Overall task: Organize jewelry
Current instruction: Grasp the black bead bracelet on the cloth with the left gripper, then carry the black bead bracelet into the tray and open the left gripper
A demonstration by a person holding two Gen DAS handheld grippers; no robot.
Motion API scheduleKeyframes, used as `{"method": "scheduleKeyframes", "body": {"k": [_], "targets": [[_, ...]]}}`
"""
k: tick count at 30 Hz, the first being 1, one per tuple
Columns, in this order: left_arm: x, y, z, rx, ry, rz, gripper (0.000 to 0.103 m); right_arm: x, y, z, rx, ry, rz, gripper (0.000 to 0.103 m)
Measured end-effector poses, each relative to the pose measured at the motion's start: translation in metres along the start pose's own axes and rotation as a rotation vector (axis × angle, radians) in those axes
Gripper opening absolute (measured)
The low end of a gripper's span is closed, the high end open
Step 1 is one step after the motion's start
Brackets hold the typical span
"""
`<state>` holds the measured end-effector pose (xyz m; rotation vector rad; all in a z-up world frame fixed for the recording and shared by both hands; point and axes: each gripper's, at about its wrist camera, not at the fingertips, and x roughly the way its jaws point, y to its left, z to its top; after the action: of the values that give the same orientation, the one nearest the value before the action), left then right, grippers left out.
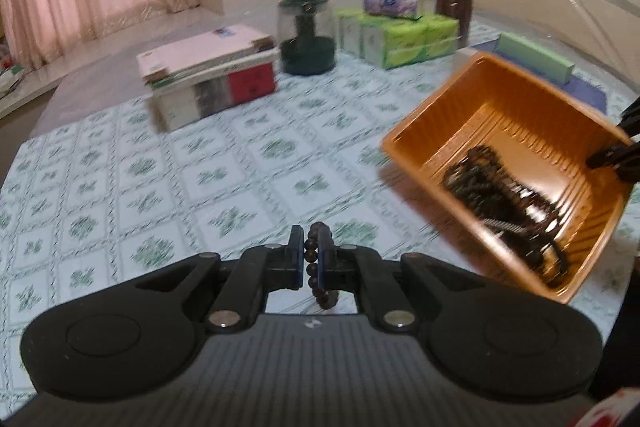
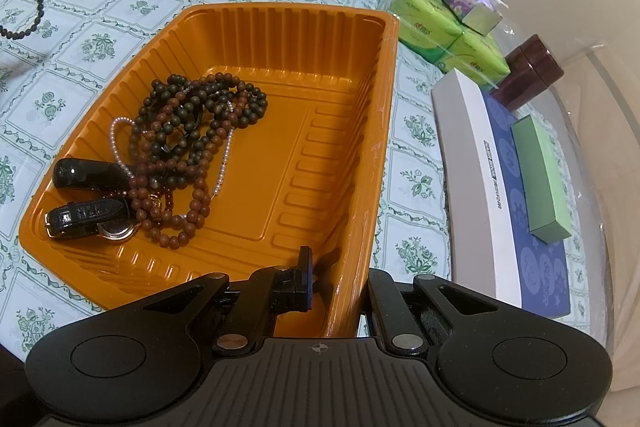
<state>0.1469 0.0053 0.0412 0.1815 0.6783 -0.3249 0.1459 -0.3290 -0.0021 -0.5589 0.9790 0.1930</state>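
Observation:
My left gripper (image 1: 311, 259) is shut on a dark bead bracelet (image 1: 316, 279), which hangs between its pads above the flowered tablecloth. In the right wrist view the same bracelet (image 2: 30, 19) dangles at the far left, beside the tray. The orange plastic tray (image 2: 304, 39) holds a tangle of brown and dark bead strands (image 2: 192, 131), a thin pearl strand (image 2: 224, 163) and a watch with a black strap (image 2: 86, 213). My right gripper (image 2: 340, 279) is shut on the tray's near wall, one finger inside and the other hidden outside. The tray (image 1: 460, 115) appears tilted in the left wrist view.
Stacked books (image 1: 208, 75), a dark green glass jar (image 1: 306, 35), green tissue packs (image 1: 400, 35) with a purple pack (image 1: 394, 1) on top and a brown tin (image 1: 454, 7) stand at the back. A green box (image 2: 540, 179) lies on a blue-and-white box (image 2: 480, 163) right of the tray.

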Motion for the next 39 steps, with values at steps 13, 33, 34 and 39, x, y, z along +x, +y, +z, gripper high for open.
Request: {"method": "scheduleKeyframes", "body": {"k": [13,33,34,39], "targets": [[0.002,-0.087,0.049,0.096,-0.068,-0.189,0.005,0.001,0.0,0.0,0.001,-0.001,0.005,0.007],[0.027,-0.159,0.068,0.185,-0.018,-0.352,0.005,0.004,-0.003,-0.001,0.018,-0.004,0.028,0.007],[0.029,-0.16,0.067,0.184,-0.011,-0.359,0.005,0.004,-0.004,-0.001,0.019,-0.004,0.029,0.007],[0.038,-0.171,0.063,0.195,0.02,-0.378,0.005,0.005,-0.005,-0.002,0.026,-0.007,0.034,0.007]]}}
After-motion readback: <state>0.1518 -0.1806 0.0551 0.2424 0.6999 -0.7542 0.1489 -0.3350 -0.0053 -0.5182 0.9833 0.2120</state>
